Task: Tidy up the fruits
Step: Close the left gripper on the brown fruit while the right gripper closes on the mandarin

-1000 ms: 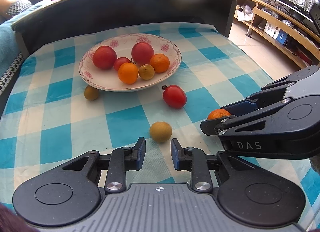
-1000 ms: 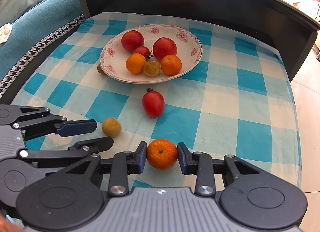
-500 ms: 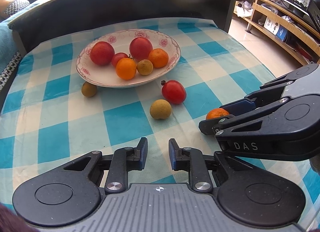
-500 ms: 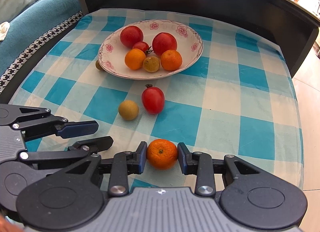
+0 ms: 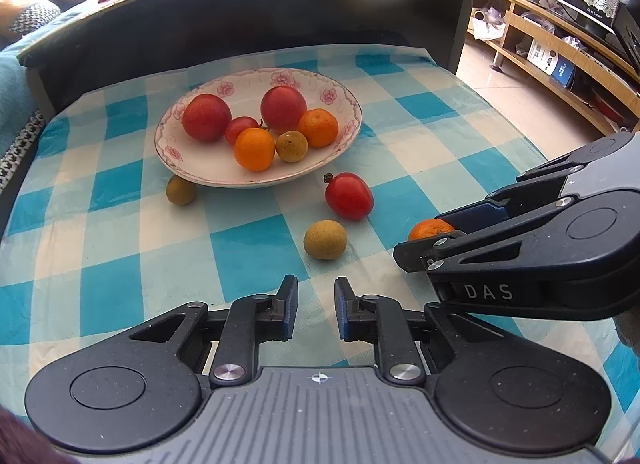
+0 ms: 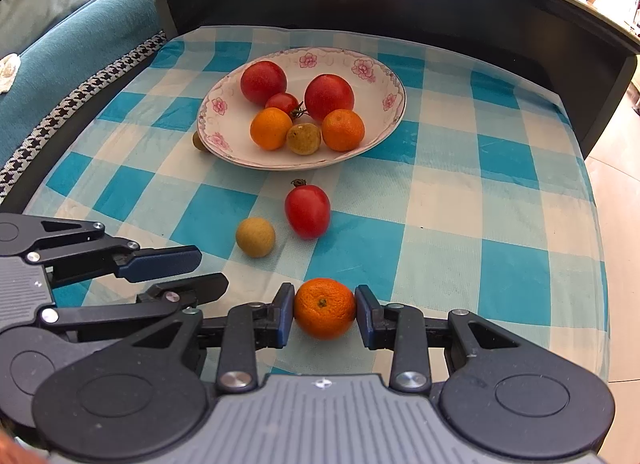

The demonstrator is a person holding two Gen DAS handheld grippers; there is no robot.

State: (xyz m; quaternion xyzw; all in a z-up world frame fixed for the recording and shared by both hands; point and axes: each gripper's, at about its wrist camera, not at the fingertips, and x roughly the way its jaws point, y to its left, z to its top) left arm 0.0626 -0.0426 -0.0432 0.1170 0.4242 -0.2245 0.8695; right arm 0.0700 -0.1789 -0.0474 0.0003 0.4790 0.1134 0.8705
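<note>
- Pinching the mandarin (image 6: 324,307) low over the checkered worktop (image 6: 500,200), the right tool (image 6: 324,312) keeps its hold.
- The left tool (image 5: 316,304), jaws parted and empty, has backed off from the brown longan (image 5: 325,239), now beside the tomato (image 5: 349,196).

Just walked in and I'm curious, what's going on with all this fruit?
A person with a gripper in each hand is gathering fruit into the flowered plate, which already holds six pieces. The right gripper is closed on a small orange low over the checked cloth. The left gripper is open and holds nothing. A red tomato, a tan round fruit and a greenish one beside the plate are not yet in it.
</note>
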